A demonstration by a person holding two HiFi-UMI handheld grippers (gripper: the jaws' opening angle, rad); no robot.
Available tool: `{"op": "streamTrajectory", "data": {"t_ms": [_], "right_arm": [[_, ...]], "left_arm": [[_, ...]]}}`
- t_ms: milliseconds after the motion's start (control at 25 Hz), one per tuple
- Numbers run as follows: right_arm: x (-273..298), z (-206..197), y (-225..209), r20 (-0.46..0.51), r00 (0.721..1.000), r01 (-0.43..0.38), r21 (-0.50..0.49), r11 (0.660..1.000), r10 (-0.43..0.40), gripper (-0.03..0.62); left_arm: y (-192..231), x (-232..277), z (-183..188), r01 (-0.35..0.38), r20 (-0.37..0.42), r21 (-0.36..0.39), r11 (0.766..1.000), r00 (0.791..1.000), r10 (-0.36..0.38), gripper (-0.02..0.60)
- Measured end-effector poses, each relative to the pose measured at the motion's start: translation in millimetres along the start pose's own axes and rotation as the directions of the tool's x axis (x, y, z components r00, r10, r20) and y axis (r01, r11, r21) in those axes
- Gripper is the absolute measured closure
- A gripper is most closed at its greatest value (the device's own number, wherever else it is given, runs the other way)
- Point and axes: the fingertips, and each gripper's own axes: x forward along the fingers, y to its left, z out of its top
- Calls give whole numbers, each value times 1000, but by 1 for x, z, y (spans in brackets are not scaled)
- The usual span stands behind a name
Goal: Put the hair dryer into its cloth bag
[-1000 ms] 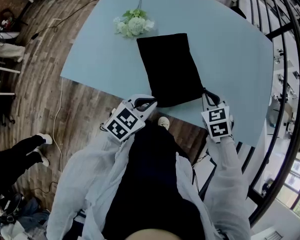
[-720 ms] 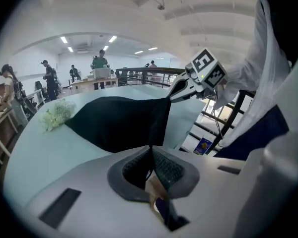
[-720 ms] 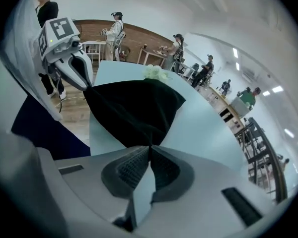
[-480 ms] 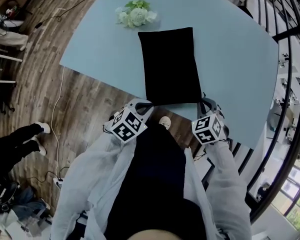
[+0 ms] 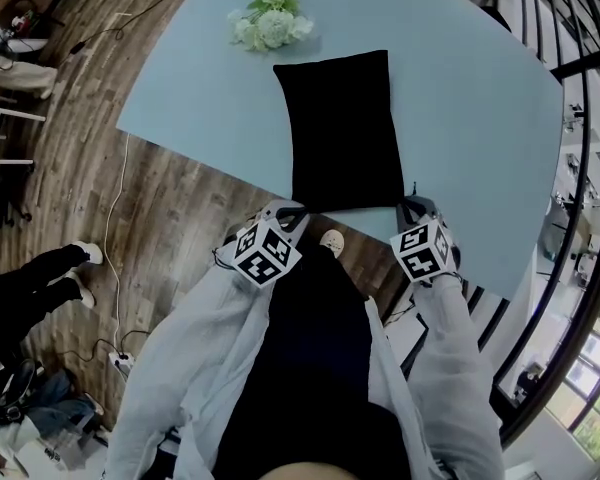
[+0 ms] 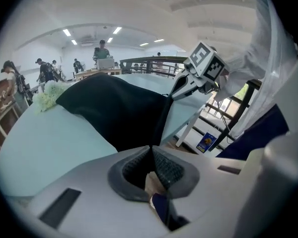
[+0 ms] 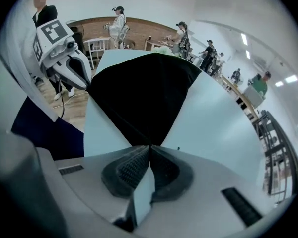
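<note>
The black cloth bag [image 5: 342, 128] lies flat on the blue table [image 5: 470, 108], stretching away from both tongs. The left tongs [image 5: 291, 211] and right tongs [image 5: 413, 205] each pinch one near corner tight.

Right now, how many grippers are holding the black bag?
2. The left gripper is shut on the cloth bag at its near left corner, the right gripper at its near right corner.

Matt cloth bag [image 5: 342, 133], smooth table [image 5: 480, 98]
</note>
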Motion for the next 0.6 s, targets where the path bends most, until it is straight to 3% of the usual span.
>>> {"op": "streamTrajectory", "data": {"t_ms": [160,280,400,480,600], "right_arm": [[0,0,3,-8,1000,23,-60,998,-24,589],[1,-2,4,-3,1000,24,-28,999,-24,588],[1,1,2,20,999,43,-1,999,-43,576],[0,3,1,38,999,34,40,999,-35,541],[-5,5,6,69,997,-48,144,988,39,391]], "left_arm": [[1,-1,-1,-12,-9,-34,999,1000,11,554],[-1,0,-1,-11,1,-59,998,1000,11,552],[1,-4,3,4,40,-147,989,999,2,551],[5,-9,8,9,71,-217,976,997,7,551],[5,-18,11,22,89,-255,967,996,1,540]]}}
